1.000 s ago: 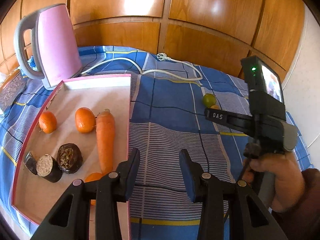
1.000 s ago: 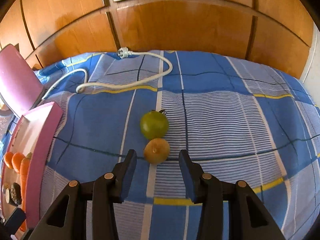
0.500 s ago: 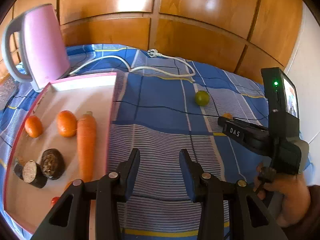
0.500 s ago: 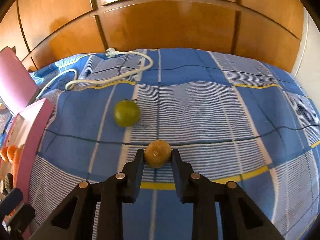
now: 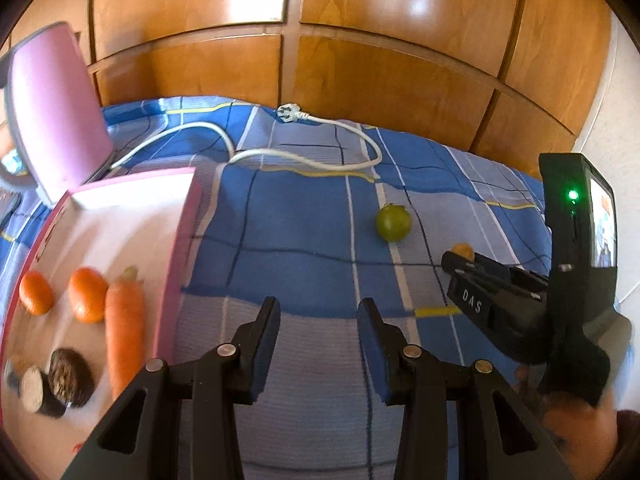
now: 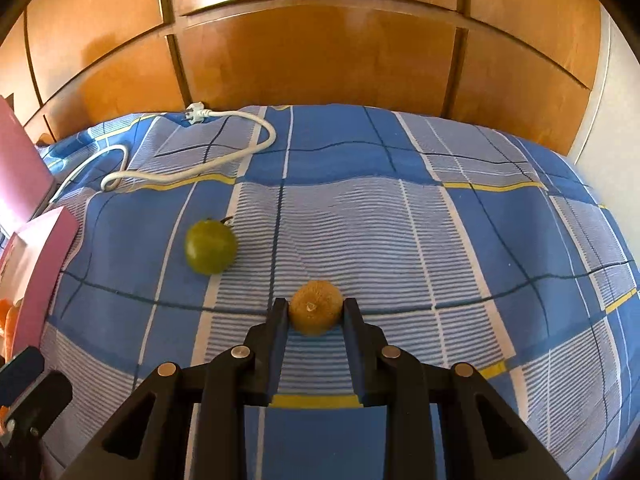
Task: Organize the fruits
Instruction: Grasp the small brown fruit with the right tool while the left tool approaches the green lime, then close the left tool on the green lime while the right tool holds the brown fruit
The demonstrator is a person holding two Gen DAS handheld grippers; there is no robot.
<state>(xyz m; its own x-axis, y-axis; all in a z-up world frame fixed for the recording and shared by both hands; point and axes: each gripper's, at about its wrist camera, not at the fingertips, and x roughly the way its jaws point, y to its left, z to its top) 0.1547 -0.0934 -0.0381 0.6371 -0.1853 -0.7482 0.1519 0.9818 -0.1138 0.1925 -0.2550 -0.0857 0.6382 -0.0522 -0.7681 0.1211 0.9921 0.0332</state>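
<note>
– Wood panels behind, blue plaid surface (image 6: 400, 240). Right tool (image 6: 316, 308)?
– Pinching the brown fruit (image 6: 316, 306) on the cloth, green fruit (image 6: 210, 246) nearby. Left tool (image 5: 318, 320) spread wide, holding nothing.

Small brown rough-skinned fruit (image 6: 316, 312) sits on the checked cloth, just right of and nearer than the round green fruit (image 6: 210, 246), apart.

The right gripper (image 6: 316, 310) is pinching a small brown fruit (image 6: 316, 312) between its fingertips, low over the cloth. The left gripper (image 5: 318, 320) is hovering with its jaws spread apart, holding nothing.
</note>
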